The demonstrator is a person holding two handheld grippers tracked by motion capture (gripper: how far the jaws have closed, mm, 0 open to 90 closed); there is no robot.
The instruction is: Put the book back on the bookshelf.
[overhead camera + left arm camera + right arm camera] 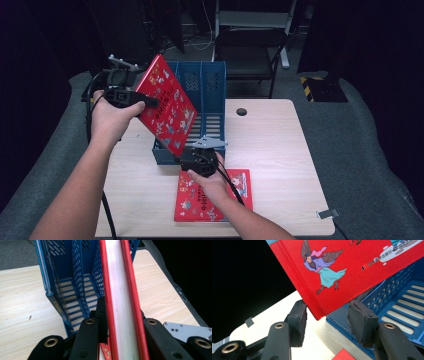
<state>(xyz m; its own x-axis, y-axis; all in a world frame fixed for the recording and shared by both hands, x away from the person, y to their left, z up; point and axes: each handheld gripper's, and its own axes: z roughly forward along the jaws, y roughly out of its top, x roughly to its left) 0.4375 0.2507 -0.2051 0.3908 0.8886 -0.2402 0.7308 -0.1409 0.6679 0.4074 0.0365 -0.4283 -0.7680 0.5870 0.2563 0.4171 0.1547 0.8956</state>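
Behind your table (280, 150) you have a dark folding chair (250, 50) standing on the grey floor, with cables (197, 40) trailing near it. A black block with yellow stripes (322, 87) sits off the table's far right corner. A round hole (242, 111) shows in the tabletop, and a small grey tag (327, 214) lies at its near right edge.

Overhead light is brightening the table (270, 150) in the high view while the room around it is sinking into near black. The book (121, 302) edge is looking soft in the left gripper view, and the jaws are blurring close up
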